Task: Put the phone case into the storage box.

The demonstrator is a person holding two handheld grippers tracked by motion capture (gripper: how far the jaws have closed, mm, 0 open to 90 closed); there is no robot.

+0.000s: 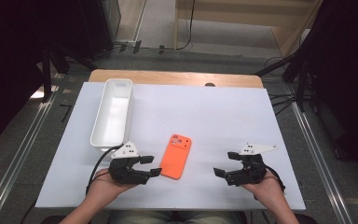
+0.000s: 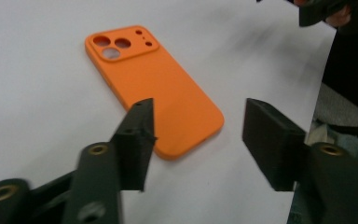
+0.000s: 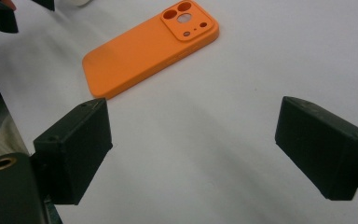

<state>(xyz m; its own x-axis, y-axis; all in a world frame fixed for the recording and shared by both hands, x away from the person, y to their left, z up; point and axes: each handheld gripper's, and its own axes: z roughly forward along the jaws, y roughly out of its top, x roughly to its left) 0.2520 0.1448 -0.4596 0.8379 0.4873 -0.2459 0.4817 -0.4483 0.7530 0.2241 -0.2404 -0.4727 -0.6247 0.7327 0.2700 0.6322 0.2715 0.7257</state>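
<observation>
High view: the orange phone case [image 1: 176,156] is the ref. It lies flat, back up, on the white table [image 1: 223,112], camera cutouts at its far end. The left gripper [image 1: 151,165] sits in the person's left hand [image 1: 106,183], palm up, forearm entering from the btm edge; jaws point across at the case's near left edge, tips just beside it, no contact seen. The right gripper [image 1: 224,164] rests in the right hand [image 1: 265,184], same palm-up pose, well apart from the case on its other side, jaws aimed toward it. A white tray [image 1: 113,112] stands beyond the case, to its far left.

Left gripper view: jaws of the left gripper [image 2: 198,121] are spread, approx. half width, nothing pinched. The case [image 2: 154,88] lies ahead; its near corner sits at the one jaw tip, partly hidden behind it. The gap btwn the jaws is mostly over bare table.

Right gripper view: the right gripper [image 3: 193,123] has jaws spread wide, nothing btwn them. The case [image 3: 149,49] lies beyond the jaw tips, clear of both, cutouts at its far end.
</observation>
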